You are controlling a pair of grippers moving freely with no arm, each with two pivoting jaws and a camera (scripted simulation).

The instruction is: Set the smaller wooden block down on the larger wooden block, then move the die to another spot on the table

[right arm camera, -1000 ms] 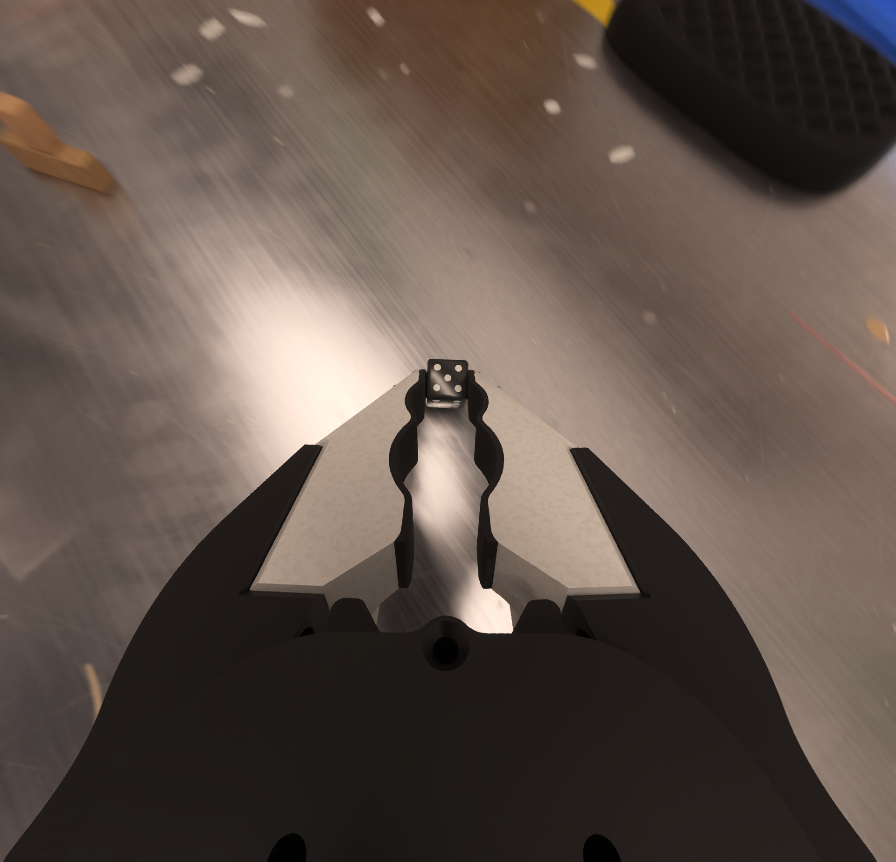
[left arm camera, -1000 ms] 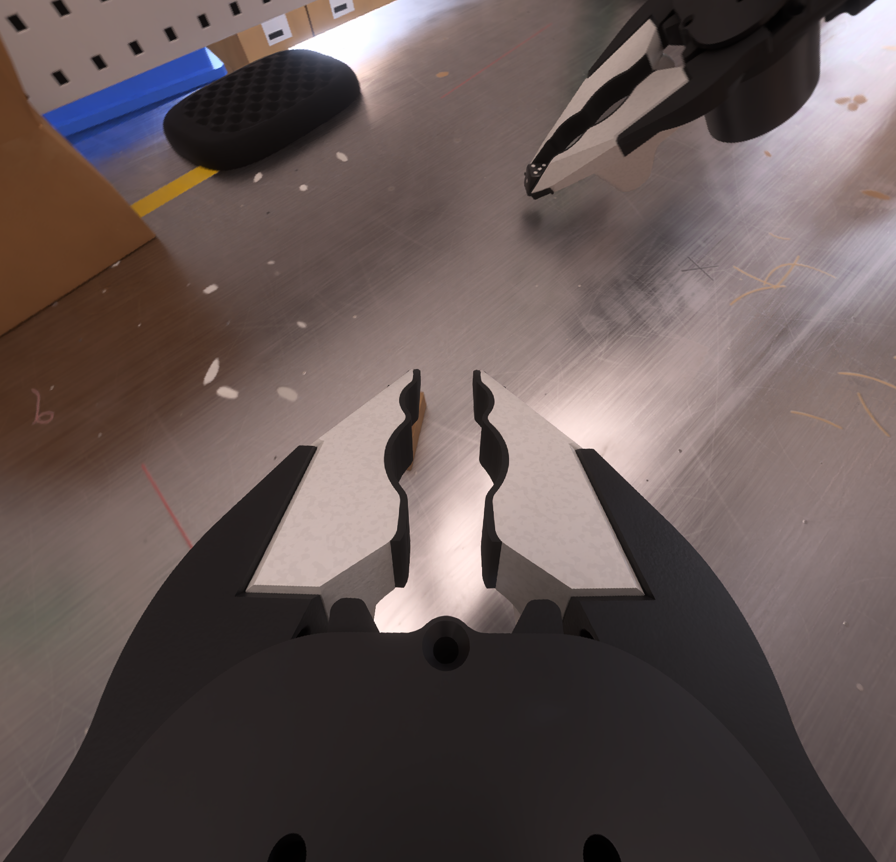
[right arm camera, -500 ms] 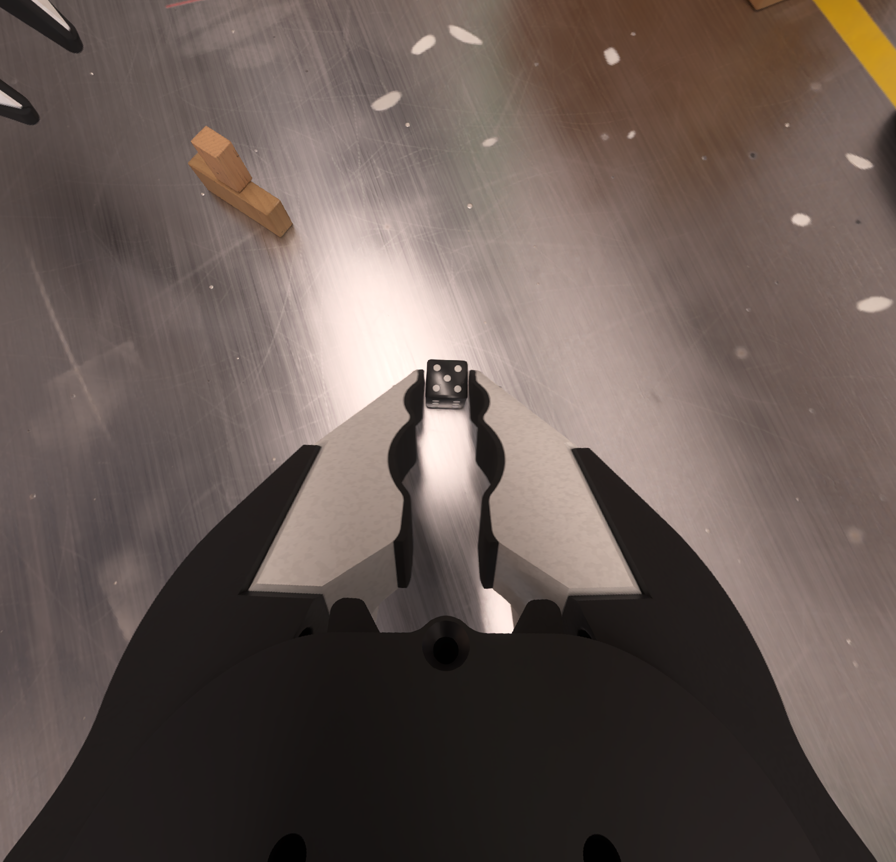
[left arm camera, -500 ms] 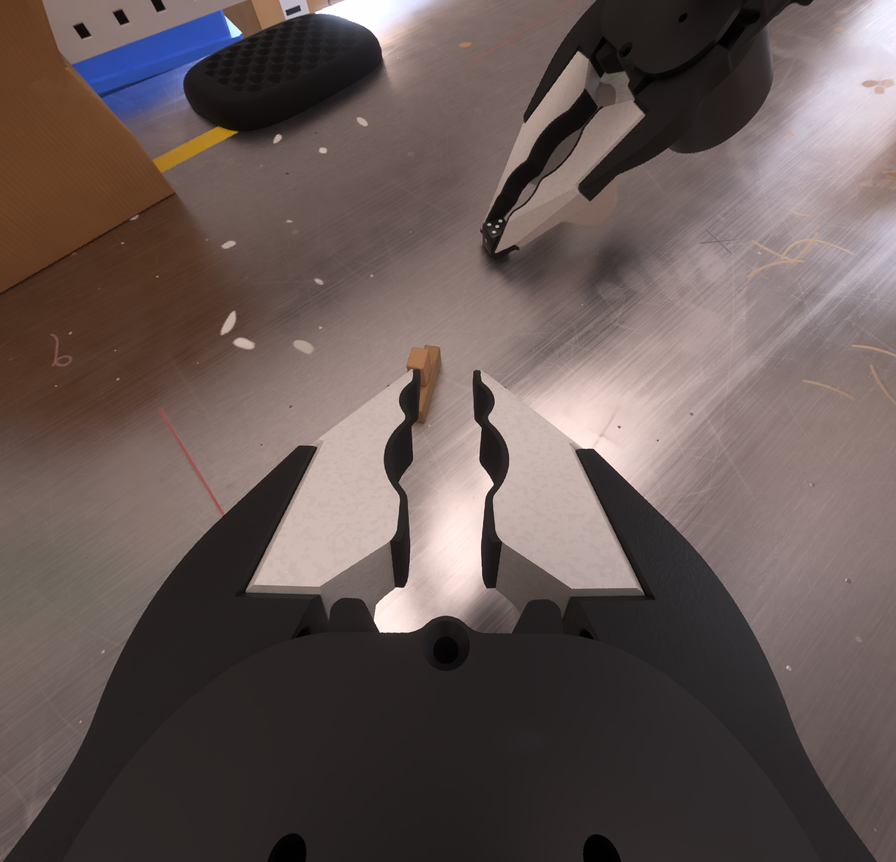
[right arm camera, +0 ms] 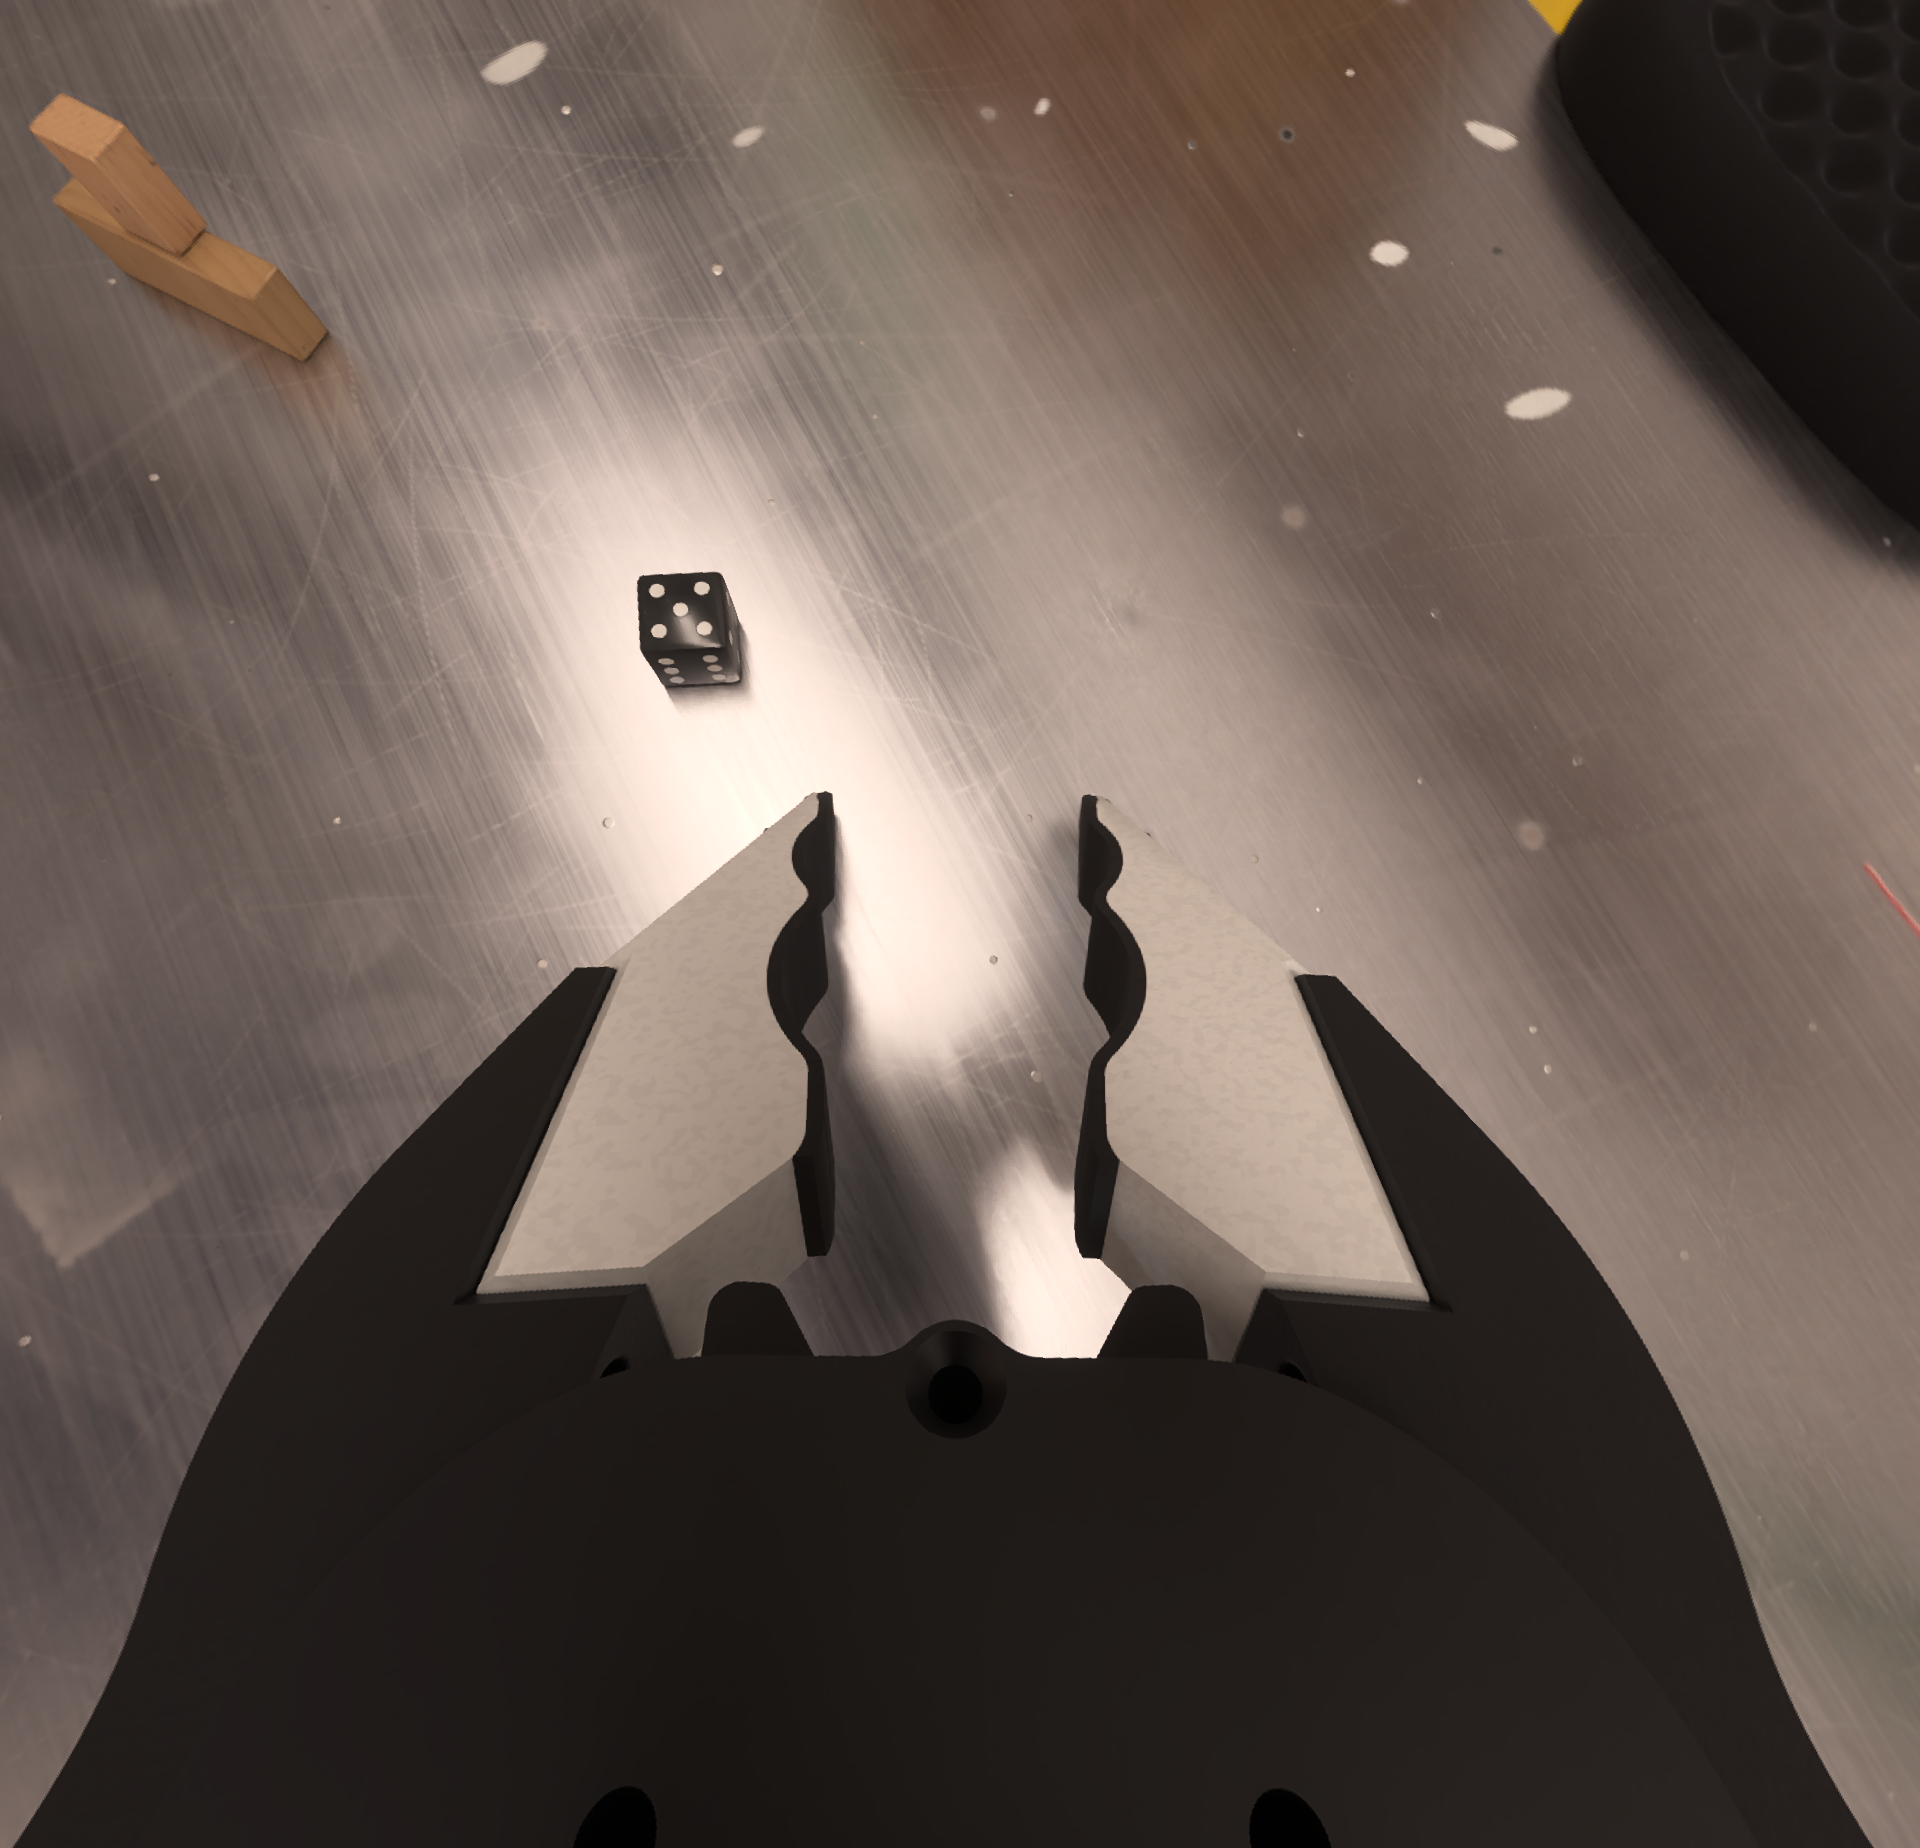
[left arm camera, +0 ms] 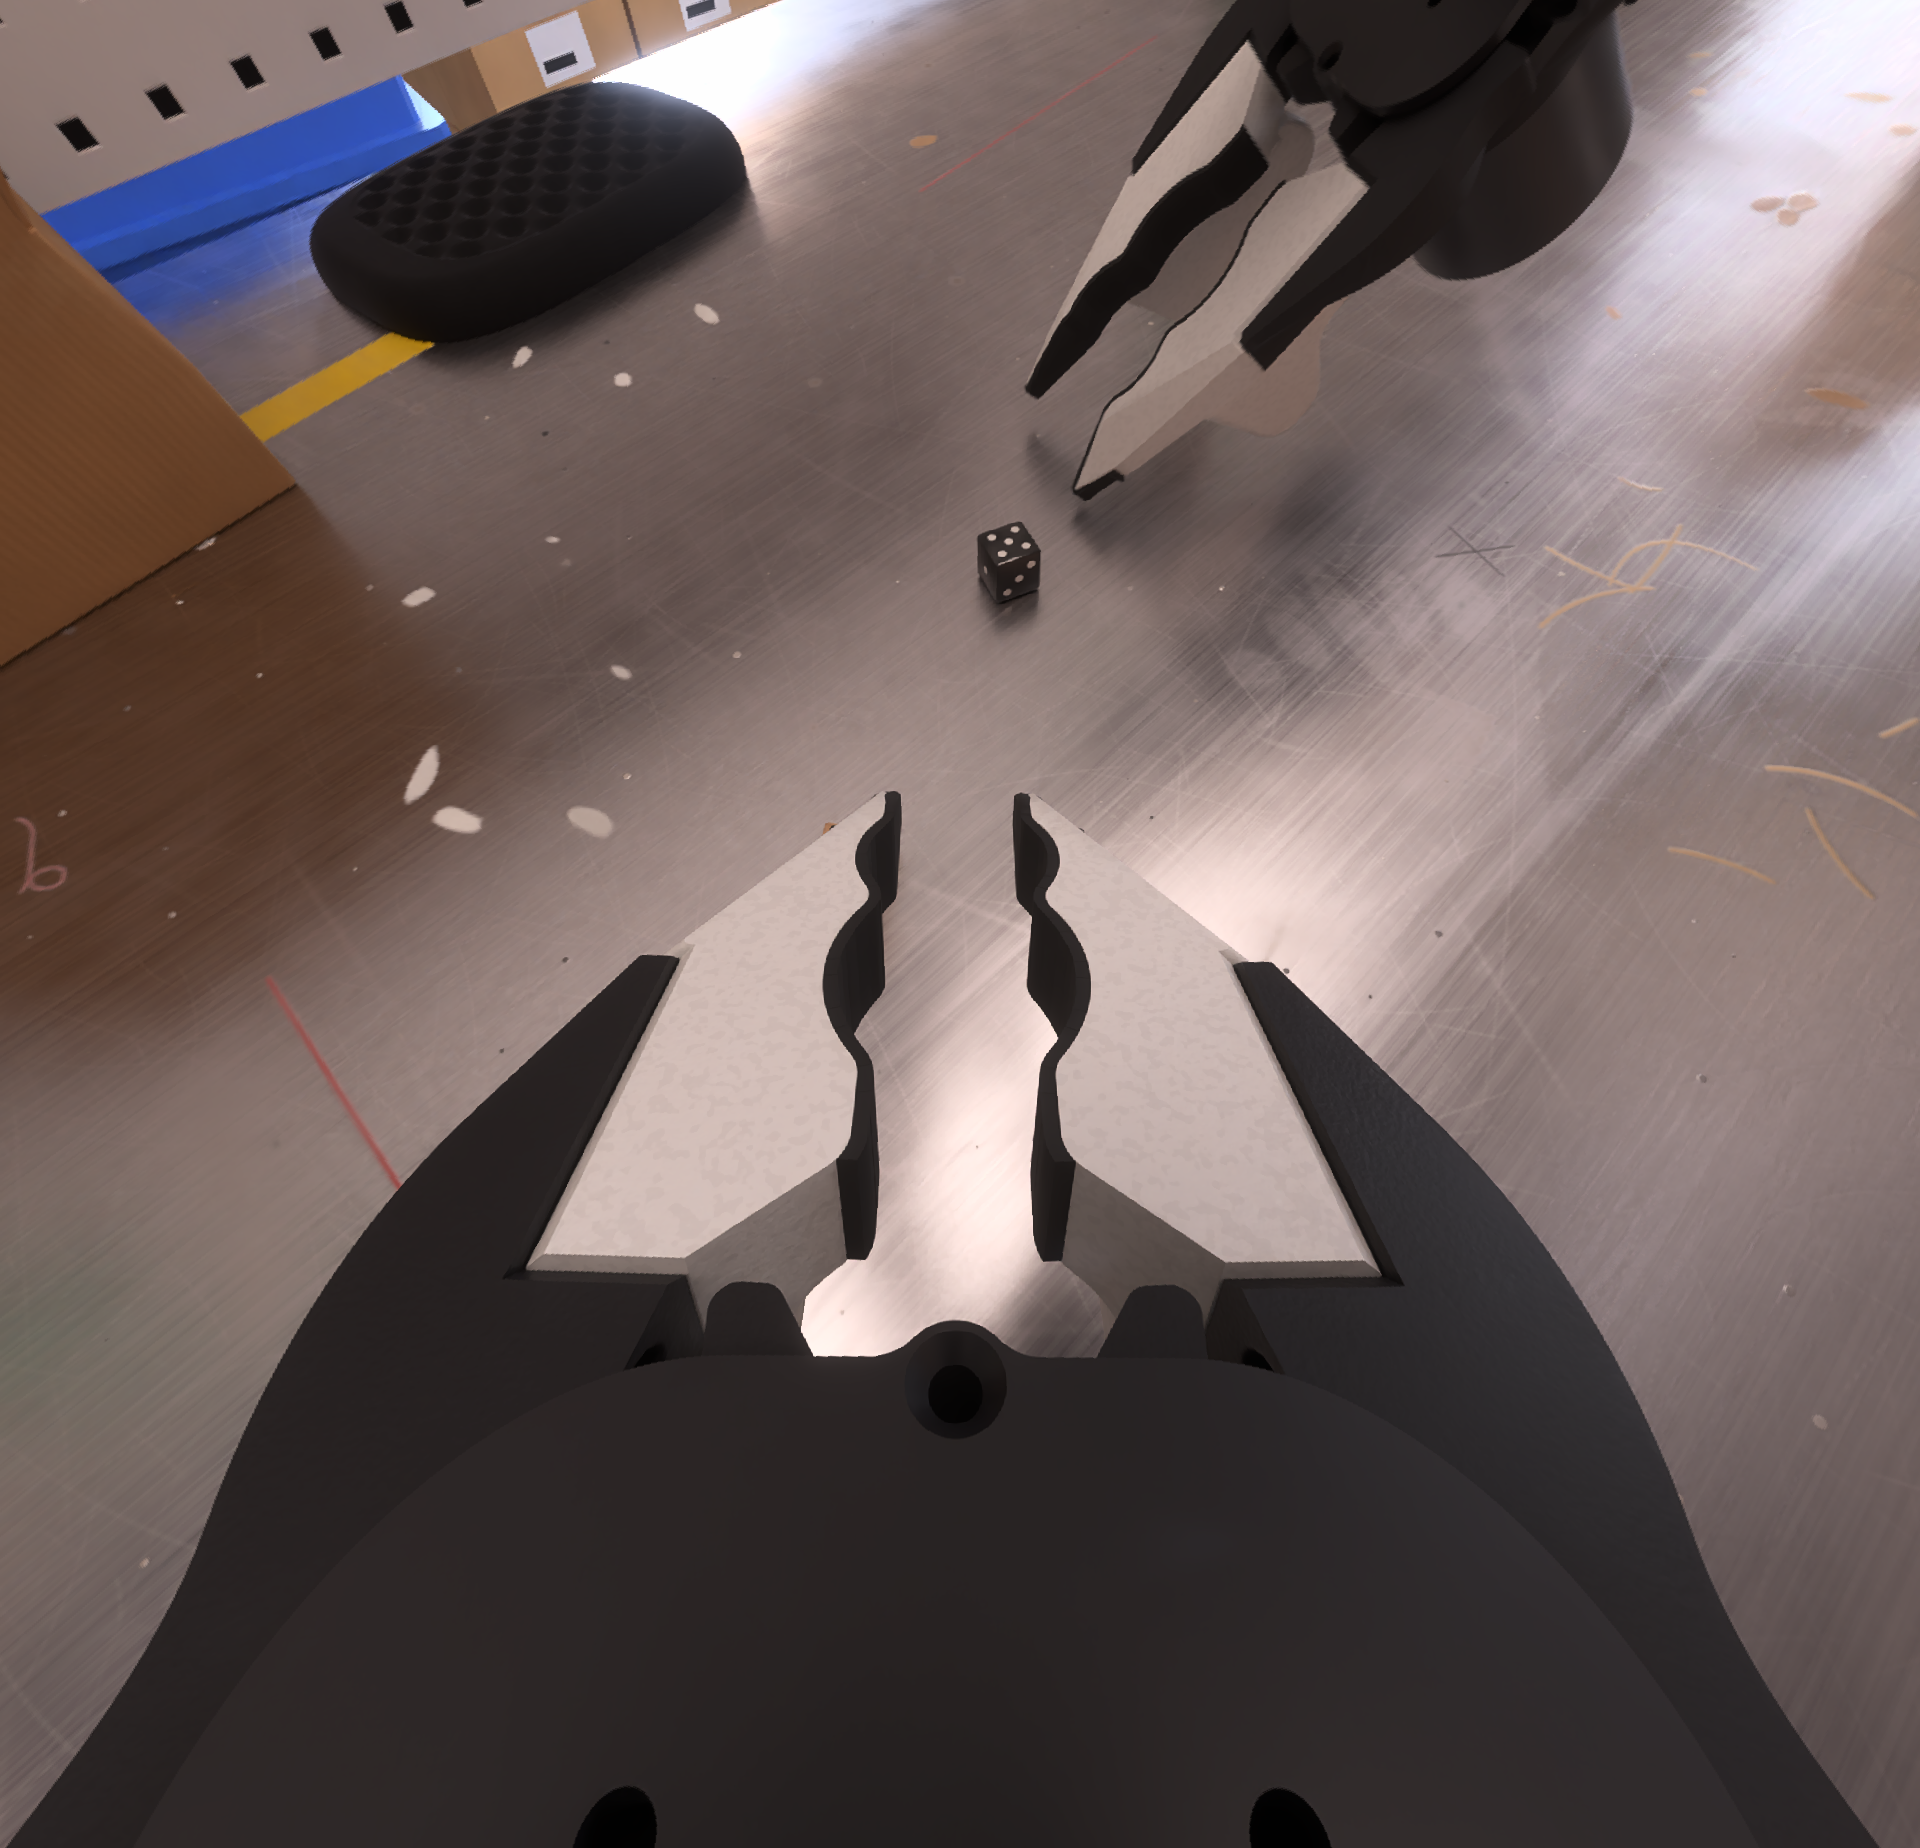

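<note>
The black die [right arm camera: 688, 630] with white pips rests on the metal table, ahead and left of my right gripper [right arm camera: 956, 811], which is open and empty. The die also shows in the left wrist view [left arm camera: 1008, 562], just below the right gripper's fingertips [left arm camera: 1060, 437]. The smaller wooden block [right arm camera: 109, 172] lies on the larger wooden block [right arm camera: 223, 292] at the far left of the right wrist view. My left gripper [left arm camera: 956, 811] is open and empty; its fingers hide the blocks in its own view.
A black honeycomb-textured pad [left arm camera: 520, 209] lies at the back, also in the right wrist view [right arm camera: 1766, 188]. A cardboard box [left arm camera: 94, 427] stands at the left. A yellow stripe [left arm camera: 332, 385] and a blue panel [left arm camera: 229, 188] lie near the pegboard wall.
My right gripper has opened and let go of the die, which now rests on the table; the gripper has drawn back and up. My left gripper has shifted over the blocks.
</note>
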